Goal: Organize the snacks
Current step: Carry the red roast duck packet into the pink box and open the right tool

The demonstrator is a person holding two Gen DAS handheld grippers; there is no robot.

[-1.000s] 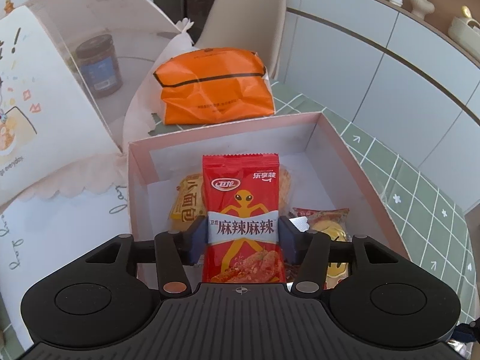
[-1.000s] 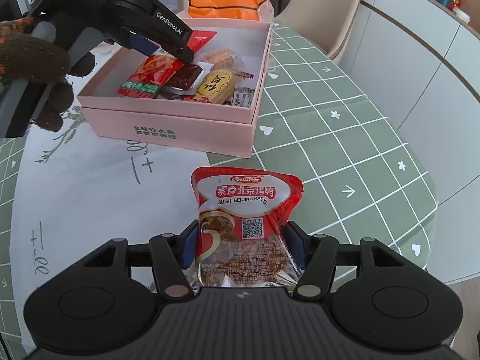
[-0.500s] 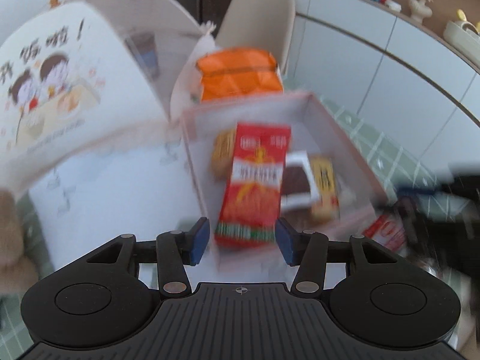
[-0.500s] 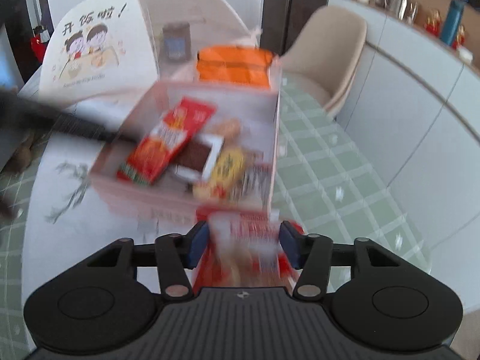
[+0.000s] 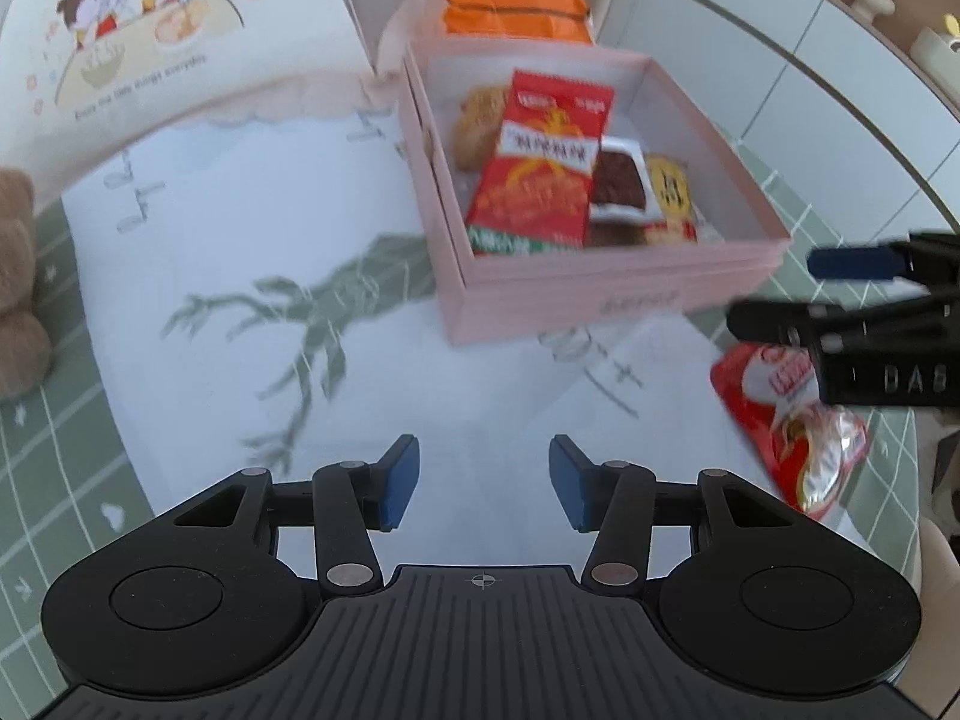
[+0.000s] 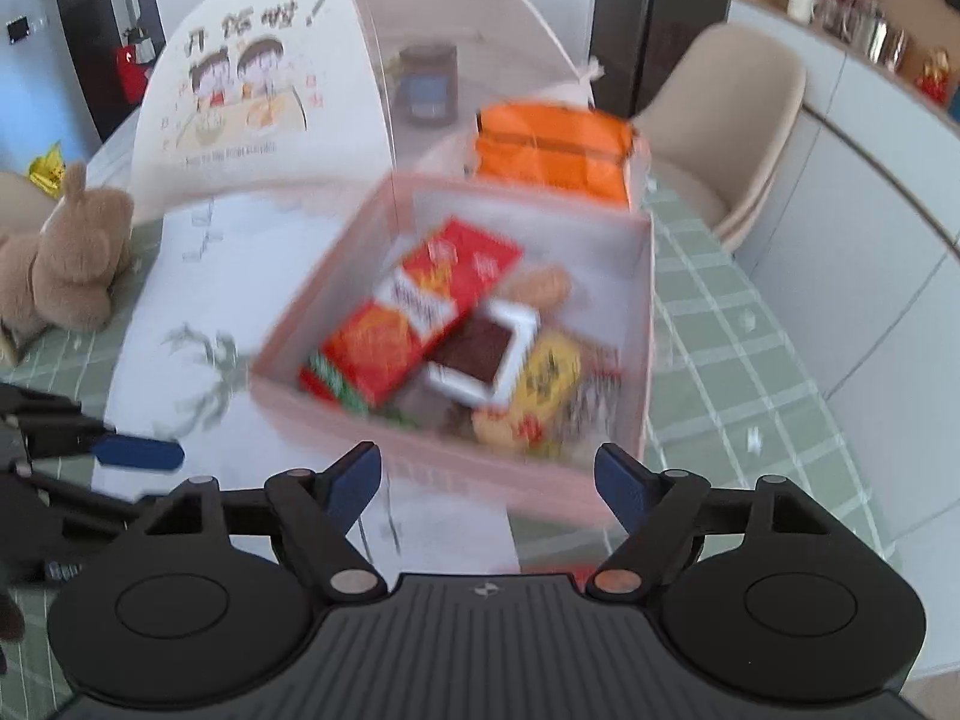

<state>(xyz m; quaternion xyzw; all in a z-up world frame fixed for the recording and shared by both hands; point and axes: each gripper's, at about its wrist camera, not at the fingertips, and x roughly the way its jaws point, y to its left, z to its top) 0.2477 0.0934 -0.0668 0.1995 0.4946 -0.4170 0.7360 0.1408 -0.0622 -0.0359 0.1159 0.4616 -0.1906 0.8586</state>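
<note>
Both packets have left my grippers since a second ago. Largest, the white mat [image 5: 198,312] lies bare before me up to the pink box [image 5: 606,294] and its near wall. Inside, the long red packet [image 5: 540,180] lies along the left wall. My left gripper [image 5: 483,480] is spread and empty; my right gripper [image 6: 487,483] is opening, empty, the red-and-silver pouch [image 5: 798,438] lying beneath it outside the box.

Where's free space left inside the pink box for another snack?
In the pink box, the bare floor lies along the far wall by the orange bag and down the right-hand wall. The near half is crowded: long red packet, brown bar, yellow packet.
</note>
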